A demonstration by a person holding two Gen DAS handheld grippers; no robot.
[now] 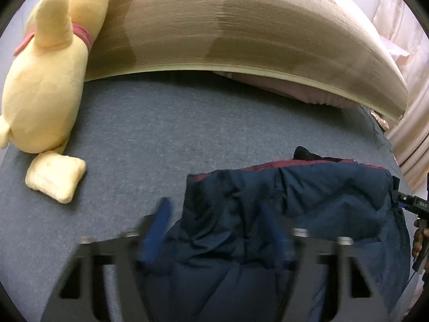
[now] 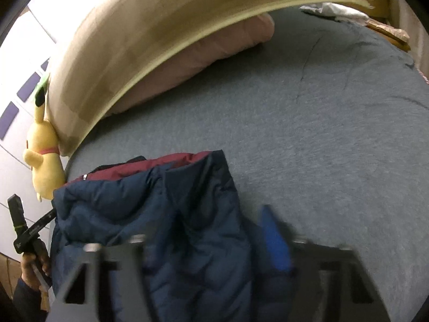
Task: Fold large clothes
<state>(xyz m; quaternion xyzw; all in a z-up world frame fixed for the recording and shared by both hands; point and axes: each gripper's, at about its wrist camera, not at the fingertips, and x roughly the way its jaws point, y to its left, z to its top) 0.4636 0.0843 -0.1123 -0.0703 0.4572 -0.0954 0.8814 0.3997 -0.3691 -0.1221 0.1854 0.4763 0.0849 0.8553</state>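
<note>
A navy puffer jacket [image 1: 308,209] with a maroon lining lies bunched on the grey-blue bed sheet [image 1: 161,139]; it also shows in the right wrist view [image 2: 161,214]. My left gripper [image 1: 217,225] is open, its blue fingers [image 1: 158,230] straddling the jacket's left edge. My right gripper [image 2: 209,230] is open over the jacket's right edge; one blue finger [image 2: 273,238] shows, the other is hidden in the fabric. The right gripper also shows at the jacket's far side in the left wrist view [image 1: 413,206].
A yellow plush toy [image 1: 45,88] lies at the left by the beige headboard [image 1: 241,32]. A pink pillow [image 2: 187,64] sits under the headboard. Pink curtains [image 1: 413,139] hang at the right. The sheet [image 2: 335,134] stretches to the right.
</note>
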